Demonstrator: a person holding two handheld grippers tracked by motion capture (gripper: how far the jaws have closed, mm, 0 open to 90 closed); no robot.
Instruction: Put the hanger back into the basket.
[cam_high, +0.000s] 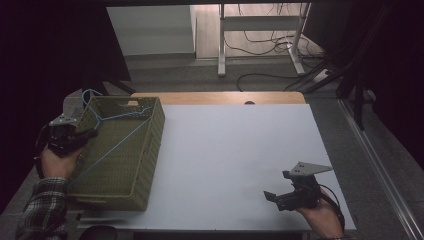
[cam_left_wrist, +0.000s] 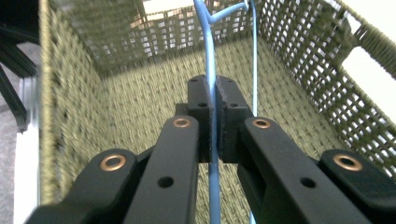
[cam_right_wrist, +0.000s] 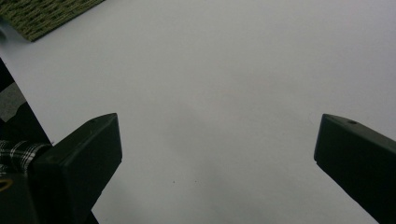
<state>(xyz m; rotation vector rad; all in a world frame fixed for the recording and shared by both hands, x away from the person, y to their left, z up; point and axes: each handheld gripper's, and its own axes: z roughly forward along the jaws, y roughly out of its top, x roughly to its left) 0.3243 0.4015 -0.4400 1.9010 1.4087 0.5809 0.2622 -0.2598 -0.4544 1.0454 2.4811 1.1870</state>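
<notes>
A thin blue wire hanger (cam_high: 116, 134) lies slanted across the top of an olive woven basket (cam_high: 149, 150) at the table's left. My left gripper (cam_high: 85, 133) is at the basket's left rim, shut on the hanger's wire. In the left gripper view the blue hanger (cam_left_wrist: 211, 70) runs up between the closed pads (cam_left_wrist: 201, 100) over the basket's woven floor (cam_left_wrist: 140, 107). My right gripper (cam_high: 270, 196) rests low over the table's front right, jaws wide open with nothing between them; in the right gripper view its jaws frame bare table (cam_right_wrist: 224, 84).
The basket takes up the left third of the white table (cam_high: 235, 150). A basket corner (cam_right_wrist: 42, 16) appears at the upper left of the right gripper view. Beyond the table are floor cables (cam_high: 265, 42) and a desk frame (cam_high: 222, 45).
</notes>
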